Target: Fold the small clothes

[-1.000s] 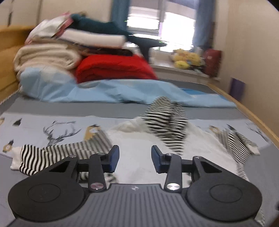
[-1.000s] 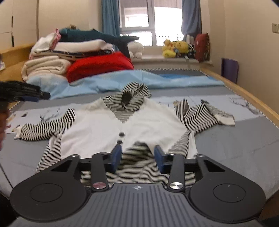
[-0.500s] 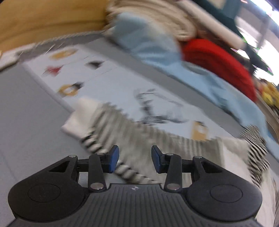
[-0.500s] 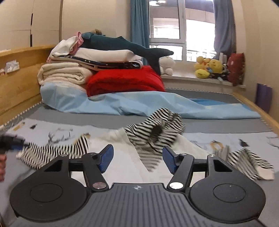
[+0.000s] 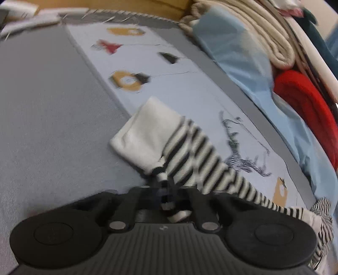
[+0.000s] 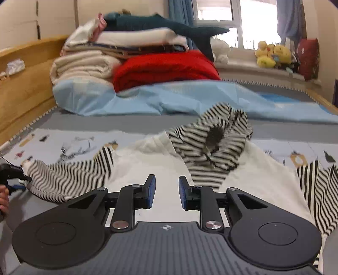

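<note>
Here the work surface is a bed (image 6: 147, 124) with a grey cover and a pale printed sheet (image 5: 169, 69); a wooden bed frame (image 6: 23, 84) runs along its left side. At the far end lie a blue sheet (image 6: 190, 99), a red blanket (image 6: 164, 67) and stacked cream bedding (image 6: 84, 67) with a plush shark (image 6: 164, 25) on top. A window (image 6: 249, 19) with blue curtains and a sill of soft toys (image 6: 272, 52) closes the room.

The garment (image 6: 160, 169), white with a striped hood (image 6: 215, 143) and striped sleeves, lies spread on the bed. The left hand-held gripper (image 5: 166, 190) is closed on the left sleeve (image 5: 190, 156) just behind its white cuff (image 5: 147, 131); motion blur hides the pads. In the right wrist view this gripper is cut off at the left edge, with part of a hand (image 6: 4, 198) visible. The right hand-held gripper (image 6: 166, 192) hovers over the white body, jaws closing, nothing between them. The right sleeve (image 6: 316, 186) is cut off at the frame edge.
</note>
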Available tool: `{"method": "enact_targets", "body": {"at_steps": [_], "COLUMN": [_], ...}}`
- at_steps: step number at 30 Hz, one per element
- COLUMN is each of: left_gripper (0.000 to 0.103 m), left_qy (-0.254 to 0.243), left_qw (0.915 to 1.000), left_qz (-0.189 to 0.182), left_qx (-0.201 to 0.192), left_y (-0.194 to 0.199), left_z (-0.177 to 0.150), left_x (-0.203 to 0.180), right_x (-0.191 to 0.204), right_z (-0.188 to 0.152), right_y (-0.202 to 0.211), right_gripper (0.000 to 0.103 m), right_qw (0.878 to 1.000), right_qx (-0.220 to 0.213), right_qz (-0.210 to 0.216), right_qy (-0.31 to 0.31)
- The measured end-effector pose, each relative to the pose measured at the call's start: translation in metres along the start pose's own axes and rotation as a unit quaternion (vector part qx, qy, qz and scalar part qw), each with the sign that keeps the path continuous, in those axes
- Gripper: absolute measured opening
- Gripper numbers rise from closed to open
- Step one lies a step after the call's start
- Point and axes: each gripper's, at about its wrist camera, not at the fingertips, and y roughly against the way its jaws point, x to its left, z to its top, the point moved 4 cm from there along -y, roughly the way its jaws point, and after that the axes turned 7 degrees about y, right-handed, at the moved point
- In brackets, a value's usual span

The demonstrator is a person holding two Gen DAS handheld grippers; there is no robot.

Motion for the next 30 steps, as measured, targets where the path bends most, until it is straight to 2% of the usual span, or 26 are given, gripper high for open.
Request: {"method": "enact_targets", "body": {"at_steps": [1,3,5,6,8,9,11,13,15,16,17,18,20,21,24,26,28,30], "left_gripper": [0.004,0.004,0.004,0.004,0.004,0.004,0.004,0.006,0.006,0.012,0.014,0.018,0.025,0.030,0.031,0.031,0.031,0.031], "left_qy": [-0.008,-0.031,-0.082,-0.108,-0.167,-0.199,-0.243,-0.269,-0.287,-0.298,-0.311,-0.323,-0.330,-0.322,-0.274,-0.225,-0.183,-0.151], "left_qw": [0.9997,0.9969,0.9867,0.9798,0.9583,0.9444,0.9209,0.9038,0.8890,0.8803,0.8706,0.8668,0.8721,0.8795,0.9198,0.9512,0.9688,0.9772], "left_qz": [-0.005,-0.041,-0.111,-0.141,-0.211,-0.247,-0.300,-0.333,-0.345,-0.348,-0.356,-0.352,-0.338,-0.330,-0.265,-0.195,-0.153,-0.136], "left_qx": [-0.021,-0.059,-0.086,-0.092,-0.094,-0.086,-0.056,0.004,0.091,0.124,0.137,0.143,0.127,0.118,0.092,0.081,0.067,0.062], "left_y": [0.010,0.042,0.083,0.100,0.136,0.154,0.175,0.179,0.173,0.171,0.170,0.169,0.167,0.162,0.138,0.117,0.104,0.098], "left_z": [0.002,0.003,-0.010,-0.021,-0.057,-0.083,-0.135,-0.187,-0.240,-0.259,-0.273,-0.280,-0.275,-0.266,-0.230,-0.202,-0.180,-0.162], "left_x": [-0.012,-0.050,-0.104,-0.128,-0.181,-0.207,-0.246,-0.276,-0.297,-0.303,-0.306,-0.308,-0.306,-0.303,-0.289,-0.271,-0.255,-0.247], "right_x": [-0.002,-0.004,-0.010,-0.014,-0.025,-0.032,-0.049,-0.072,-0.099,-0.112,-0.125,-0.135,-0.154,-0.161,-0.171,-0.173,-0.176,-0.177], "right_z": [-0.005,-0.011,-0.016,-0.018,-0.022,-0.022,-0.023,-0.023,-0.026,-0.028,-0.031,-0.034,-0.042,-0.047,-0.059,-0.066,-0.071,-0.078], "right_y": [-0.003,-0.010,-0.014,-0.015,-0.017,-0.018,-0.019,-0.017,-0.015,-0.015,-0.014,-0.014,-0.014,-0.016,-0.024,-0.034,-0.043,-0.050], "right_gripper": [0.025,0.025,0.025,0.025,0.025,0.025,0.025,0.025,0.025,0.025,0.026,0.026,0.028,0.030,0.036,0.040,0.040,0.040], "right_qw": [1.000,1.000,0.999,0.999,0.997,0.997,0.995,0.991,0.983,0.978,0.972,0.967,0.955,0.950,0.937,0.932,0.930,0.927], "right_qx": [0.009,0.022,0.030,0.037,0.048,0.050,0.055,0.053,0.056,0.058,0.061,0.063,0.071,0.076,0.093,0.108,0.121,0.131], "right_qz": [0.004,0.006,-0.001,-0.005,-0.011,-0.016,-0.033,-0.059,-0.087,-0.100,-0.113,-0.123,-0.134,-0.132,-0.114,-0.110,-0.106,-0.108], "right_qy": [-0.006,-0.014,-0.022,-0.028,-0.051,-0.062,-0.080,-0.110,-0.150,-0.172,-0.195,-0.212,-0.254,-0.273,-0.316,-0.328,-0.332,-0.335]}}
